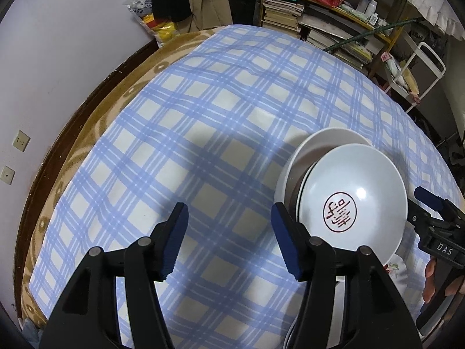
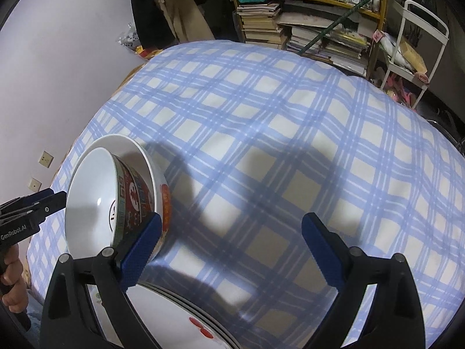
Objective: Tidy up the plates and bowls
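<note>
Nested white bowls stand on the blue checked cloth. The top bowl point(image 1: 353, 195) has a red round seal inside and a red patterned outside point(image 2: 132, 200); it leans in a larger white bowl point(image 1: 316, 142) point(image 2: 158, 180). A stack of white plates point(image 2: 174, 317) with red marks lies in front of them. My left gripper point(image 1: 229, 241) is open and empty, left of the bowls. My right gripper point(image 2: 232, 250) is open and empty, its left finger beside the bowls. Each gripper also shows in the other's view: the right point(image 1: 436, 218), the left point(image 2: 32, 212).
The table point(image 1: 203, 116) is covered by the checked cloth over a brown blanket. Shelves of books point(image 1: 290, 11) and a white cart point(image 1: 421, 69) stand behind it. A wall point(image 1: 43, 58) runs along the left.
</note>
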